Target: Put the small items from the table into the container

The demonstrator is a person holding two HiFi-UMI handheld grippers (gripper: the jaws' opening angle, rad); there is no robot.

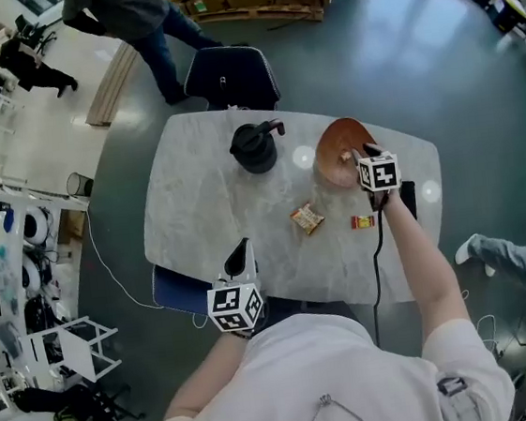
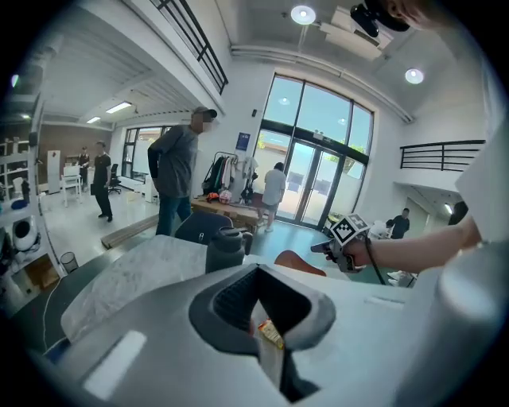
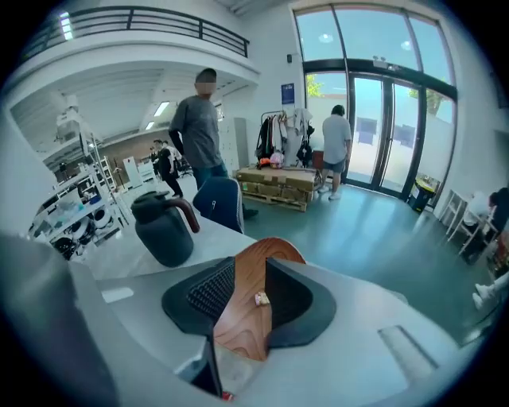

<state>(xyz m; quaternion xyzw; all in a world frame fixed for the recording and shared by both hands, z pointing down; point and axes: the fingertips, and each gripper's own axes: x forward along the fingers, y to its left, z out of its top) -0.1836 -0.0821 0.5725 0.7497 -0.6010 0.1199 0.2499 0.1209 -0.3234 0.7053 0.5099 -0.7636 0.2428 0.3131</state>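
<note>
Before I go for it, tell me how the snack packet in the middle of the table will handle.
The snack packet looks small and flat, so it is probably light. Its wrapper looks thin and crinkled, so it is likely floppy and would crumple when squeezed. On the smooth table, a push would probably slide it.

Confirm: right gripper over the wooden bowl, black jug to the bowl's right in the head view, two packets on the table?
Wrong on the jug: the head view shows the black jug left of the wooden bowl, not right. The rest holds: the right gripper is over the bowl, and a brown packet and a red packet lie on the table.
</note>
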